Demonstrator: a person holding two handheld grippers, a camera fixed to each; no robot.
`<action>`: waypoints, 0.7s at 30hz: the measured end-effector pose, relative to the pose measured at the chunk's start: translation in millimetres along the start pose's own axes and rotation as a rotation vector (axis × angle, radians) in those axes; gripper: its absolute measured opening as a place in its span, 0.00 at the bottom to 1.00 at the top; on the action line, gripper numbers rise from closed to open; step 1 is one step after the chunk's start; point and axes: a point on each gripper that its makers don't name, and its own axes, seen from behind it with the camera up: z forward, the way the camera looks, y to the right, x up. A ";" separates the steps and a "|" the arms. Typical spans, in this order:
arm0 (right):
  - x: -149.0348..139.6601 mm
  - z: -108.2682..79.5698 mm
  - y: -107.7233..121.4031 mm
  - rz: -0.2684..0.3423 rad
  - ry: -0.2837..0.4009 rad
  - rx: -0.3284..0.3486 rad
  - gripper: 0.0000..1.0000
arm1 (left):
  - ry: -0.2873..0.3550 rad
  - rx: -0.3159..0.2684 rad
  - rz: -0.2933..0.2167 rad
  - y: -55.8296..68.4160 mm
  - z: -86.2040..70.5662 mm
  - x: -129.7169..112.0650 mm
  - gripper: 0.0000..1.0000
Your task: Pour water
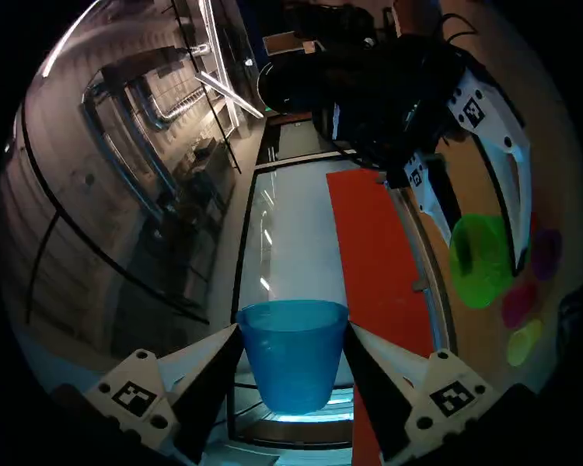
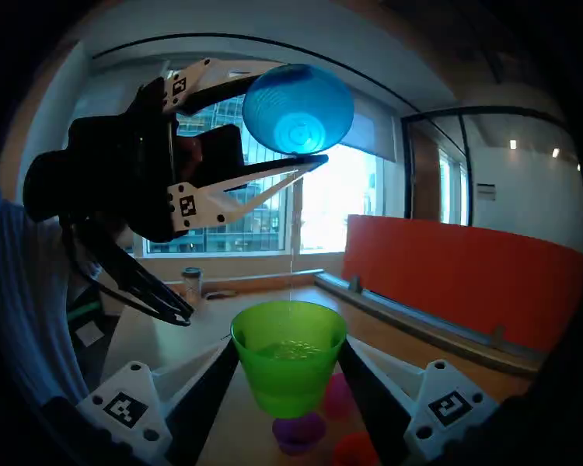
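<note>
So, going biggest to smallest: the window [image 2: 322,202] is sitting across the middle of the right gripper view, the orange partition [image 2: 462,272] is running down the right side, and the desk [image 2: 385,334] is spreading out along the bottom.

The left gripper [image 1: 291,330] is clamping the blue cup [image 1: 291,365] with both fingers pressing its sides, at the bottom centre of the left gripper view. In the right gripper view that same cup is hanging near the top centre, tipped over so its base is facing the camera, directly above the green one.

The right gripper [image 2: 288,342] is gripping the green cup [image 2: 289,380] the same way, fingers tight on both sides, holding it upright at the bottom centre.

I'm guessing the pour is already under way. The green cup looks like it's holding some bubbly water, and there might be a thin stream dropping into it, though it's lining up with the window frame, so I can't say for sure. I can't tell how much is left in the blue cup. What's left, I reckon, is finishing the pour and tipping the blue cup back upright.

The small stuff is a purple cup [image 2: 298,432] and a pink cup [image 2: 338,394], lying on the desk just under the green one.
</note>
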 end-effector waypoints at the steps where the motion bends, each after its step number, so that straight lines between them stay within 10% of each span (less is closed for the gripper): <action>1: 0.4 -0.1 0.3 0.000 0.001 -0.001 0.89 | -0.002 -0.003 -0.027 2.0 0.4 -1.3 0.86; 21: -0.2 -6.0 8.0 -0.007 0.017 -0.035 0.89 | -0.085 -0.072 -0.699 44.1 -3.5 -31.0 0.86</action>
